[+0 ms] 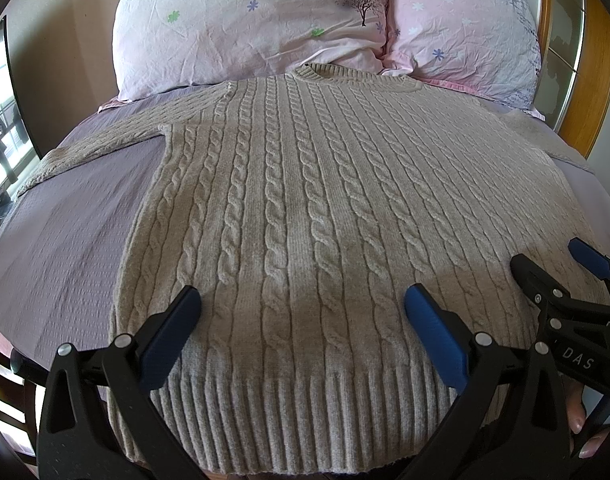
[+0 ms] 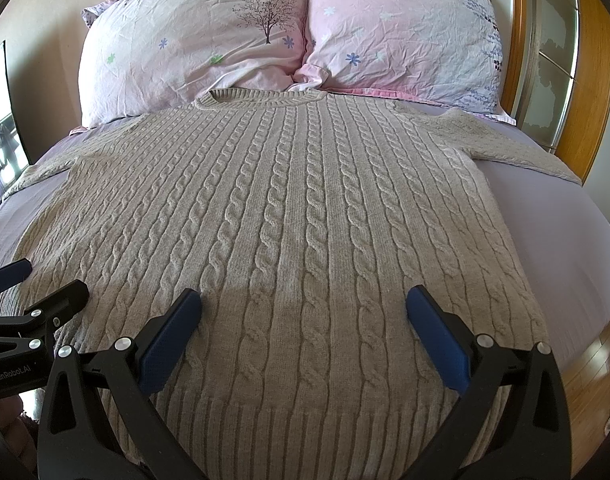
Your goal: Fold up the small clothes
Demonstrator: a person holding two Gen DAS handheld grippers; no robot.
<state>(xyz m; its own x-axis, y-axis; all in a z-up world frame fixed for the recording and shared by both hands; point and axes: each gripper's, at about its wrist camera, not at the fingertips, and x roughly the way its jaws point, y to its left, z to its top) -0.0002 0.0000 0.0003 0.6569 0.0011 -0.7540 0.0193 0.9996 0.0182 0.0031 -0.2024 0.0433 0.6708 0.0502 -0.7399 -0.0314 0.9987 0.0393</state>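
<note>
The sweater [image 1: 305, 200] lies flat and face-up on the bed sheet [image 1: 65, 240], spread to its full width, with the neckline [image 1: 325, 72] toward the two pillows [image 1: 245, 20] and the ribbed hem [image 1: 285, 408] nearest the cameras. Both sleeves extend outward: the left sleeve [image 1: 97, 140] runs toward the left edge of the bed, and the right sleeve [image 2: 517, 140] runs toward the wooden headboard frame [image 2: 593, 80]. No fold is visible in the body or in either sleeve, so the task appears to be at its starting condition; every fold remains to be made. The left gripper [image 1: 303, 308] is positioned above the hem region with its jaws spread wide and nothing between them. The right gripper [image 2: 303, 308] is in the same condition, jaws wide apart and holding nothing, positioned above the lower body of the garment beside the left one. Whether either set of fingertips touches the knit cannot be determined from these views. As a judgement, the likely first operation is to bring one sleeve or one side panel inward across the body.
</note>
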